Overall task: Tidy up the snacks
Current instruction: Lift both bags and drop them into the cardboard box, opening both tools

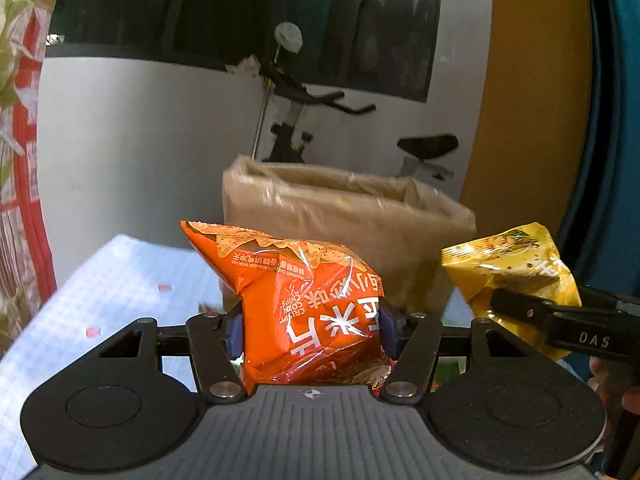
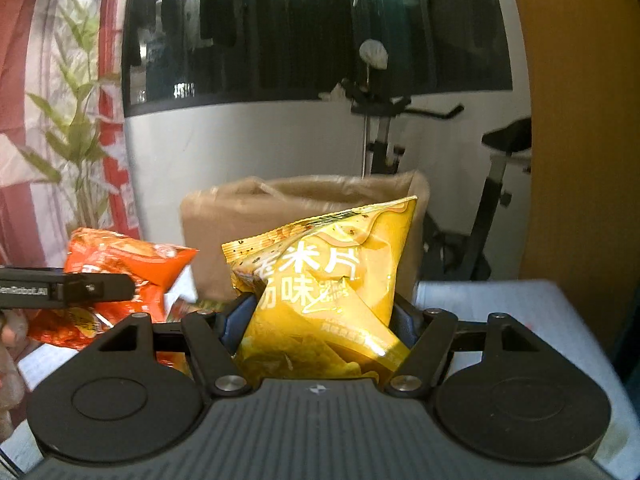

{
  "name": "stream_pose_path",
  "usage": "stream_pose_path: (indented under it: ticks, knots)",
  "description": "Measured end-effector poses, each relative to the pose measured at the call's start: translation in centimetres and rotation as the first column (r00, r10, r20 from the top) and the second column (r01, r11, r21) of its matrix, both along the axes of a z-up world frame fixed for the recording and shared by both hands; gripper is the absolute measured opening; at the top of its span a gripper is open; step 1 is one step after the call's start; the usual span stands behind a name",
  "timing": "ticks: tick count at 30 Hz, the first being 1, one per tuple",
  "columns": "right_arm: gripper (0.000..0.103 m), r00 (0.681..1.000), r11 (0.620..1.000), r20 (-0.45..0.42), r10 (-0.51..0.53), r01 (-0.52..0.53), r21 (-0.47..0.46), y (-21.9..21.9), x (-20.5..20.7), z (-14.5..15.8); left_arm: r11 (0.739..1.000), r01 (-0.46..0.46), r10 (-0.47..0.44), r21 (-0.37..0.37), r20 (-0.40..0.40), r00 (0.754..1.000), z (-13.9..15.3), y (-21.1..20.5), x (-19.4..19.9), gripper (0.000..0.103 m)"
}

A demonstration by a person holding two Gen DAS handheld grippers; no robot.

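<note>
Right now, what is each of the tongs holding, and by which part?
The left tongs pinch the orange chip bag across its lower middle; the right tongs pinch the yellow chip bag across its lower middle.

Two hand-held tools are raised side by side, level with each other. The left tool (image 1: 311,330) has its blue-padded fingers (image 1: 234,334) pressed closed on an orange packet. The right tool (image 2: 322,320) is likewise clamped on a yellow packet, fingers pointing forward.
</note>
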State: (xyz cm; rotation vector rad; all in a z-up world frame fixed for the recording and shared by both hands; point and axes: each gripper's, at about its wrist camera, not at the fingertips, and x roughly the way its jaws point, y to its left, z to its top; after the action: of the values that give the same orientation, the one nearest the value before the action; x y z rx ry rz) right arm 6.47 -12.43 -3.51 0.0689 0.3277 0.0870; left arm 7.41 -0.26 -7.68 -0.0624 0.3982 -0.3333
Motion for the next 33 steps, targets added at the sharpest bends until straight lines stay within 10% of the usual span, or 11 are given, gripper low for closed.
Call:
stream_pose_path:
  ticks: [14,28,33]
  knots:
    - [0.071,0.992,0.998,0.122,-0.015,0.022,-0.055,-1.8,9.6,6.0,0.996,-0.002,-0.012,0.091,0.161,0.987,8.4,-4.0,7.6,0.064]
    - [0.074,0.995,0.995,-0.041,-0.085,0.083,-0.060,-3.6,22.0,4.4,0.980,-0.056,0.047,0.190,0.050,0.998,8.4,-6.6,20.1,0.065]
    - [0.087,0.991,0.994,-0.092,-0.100,0.095,-0.056,-4.7,22.0,3.3,0.980,-0.068,0.058,0.187,0.057,0.997,7.5,-6.1,20.4,0.092]
